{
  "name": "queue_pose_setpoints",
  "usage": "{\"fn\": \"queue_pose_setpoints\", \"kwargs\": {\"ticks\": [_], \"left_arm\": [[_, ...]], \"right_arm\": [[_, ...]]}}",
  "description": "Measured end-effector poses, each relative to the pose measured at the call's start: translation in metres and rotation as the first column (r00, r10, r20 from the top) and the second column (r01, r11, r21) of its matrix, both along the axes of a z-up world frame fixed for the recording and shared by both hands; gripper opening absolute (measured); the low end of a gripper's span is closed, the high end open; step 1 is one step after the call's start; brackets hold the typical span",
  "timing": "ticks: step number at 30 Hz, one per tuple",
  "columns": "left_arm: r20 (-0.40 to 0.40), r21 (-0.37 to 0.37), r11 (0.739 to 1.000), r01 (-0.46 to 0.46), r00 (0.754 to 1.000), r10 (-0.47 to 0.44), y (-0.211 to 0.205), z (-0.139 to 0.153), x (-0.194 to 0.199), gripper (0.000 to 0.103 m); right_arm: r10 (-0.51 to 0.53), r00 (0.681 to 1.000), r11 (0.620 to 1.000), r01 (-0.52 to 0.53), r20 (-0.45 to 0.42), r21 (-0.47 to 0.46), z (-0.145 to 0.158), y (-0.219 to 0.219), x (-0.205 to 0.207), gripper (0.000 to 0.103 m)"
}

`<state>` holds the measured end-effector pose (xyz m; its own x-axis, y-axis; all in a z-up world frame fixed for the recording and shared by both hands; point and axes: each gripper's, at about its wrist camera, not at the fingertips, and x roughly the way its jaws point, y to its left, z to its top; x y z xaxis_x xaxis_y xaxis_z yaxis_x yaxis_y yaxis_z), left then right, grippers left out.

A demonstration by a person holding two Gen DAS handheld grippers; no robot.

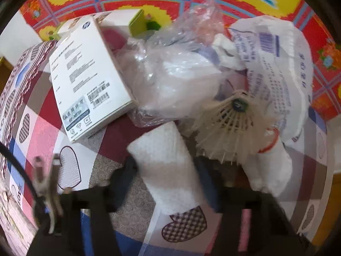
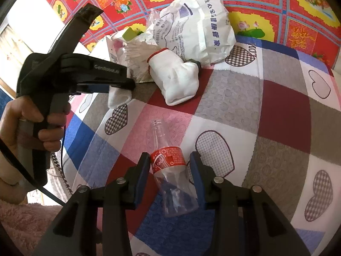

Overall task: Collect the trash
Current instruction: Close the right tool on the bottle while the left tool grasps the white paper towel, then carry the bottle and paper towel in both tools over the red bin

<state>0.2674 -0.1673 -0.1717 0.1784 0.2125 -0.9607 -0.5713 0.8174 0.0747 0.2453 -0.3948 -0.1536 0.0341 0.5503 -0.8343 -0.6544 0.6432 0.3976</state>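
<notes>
In the left wrist view my left gripper (image 1: 166,179) straddles a white cloth (image 1: 164,155) lying on the quilt, and both blurred fingers touch its sides. The right wrist view shows that gripper (image 2: 131,85) pinching the cloth (image 2: 118,96). My right gripper (image 2: 170,162) is shut on a crushed clear plastic bottle (image 2: 168,166) with a red label, neck pointing away. Behind lies a pile: a white printed bag (image 2: 198,27), a white glove with a red cuff (image 2: 174,83), a shuttlecock (image 1: 230,123), a clear plastic bag (image 1: 170,74) and a white box (image 1: 85,81).
Everything rests on a patchwork quilt (image 2: 277,106) with heart prints. A red and yellow floral mat (image 2: 277,6) covers the floor beyond it. A small green box (image 1: 138,21) sits behind the white box. A hand (image 2: 21,123) in a pink fluffy sleeve (image 2: 21,224) holds the left gripper.
</notes>
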Motion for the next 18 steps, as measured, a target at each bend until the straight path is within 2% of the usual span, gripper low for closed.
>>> {"fn": "queue_pose_setpoints", "kwargs": {"ticks": [2,3,8,15,18], "left_arm": [[0.005,-0.009,1.0,0.008,1.0,-0.008,0.001,0.002,-0.002,0.044],[0.009,-0.009,1.0,0.01,1.0,-0.01,0.002,0.003,-0.003,0.038],[0.032,-0.057,0.998,0.026,0.999,-0.024,0.012,0.007,-0.015,0.029],[0.054,-0.087,0.994,0.067,0.997,-0.062,0.023,0.016,-0.038,0.027],[0.072,-0.084,0.992,0.091,0.994,-0.085,0.011,0.027,-0.048,0.027]], "right_arm": [[-0.001,1.0,1.0,0.001,0.009,-0.004,0.0,0.001,-0.001,0.04],[-0.003,1.0,1.0,0.003,0.011,-0.006,0.0,0.0,-0.001,0.04],[-0.014,1.0,1.0,0.014,0.016,-0.018,0.0,0.003,-0.001,0.04],[-0.062,0.998,0.997,0.062,0.017,-0.041,0.001,0.007,-0.004,0.04],[-0.088,0.996,0.995,0.09,0.032,-0.049,0.001,0.006,-0.009,0.04]]}}
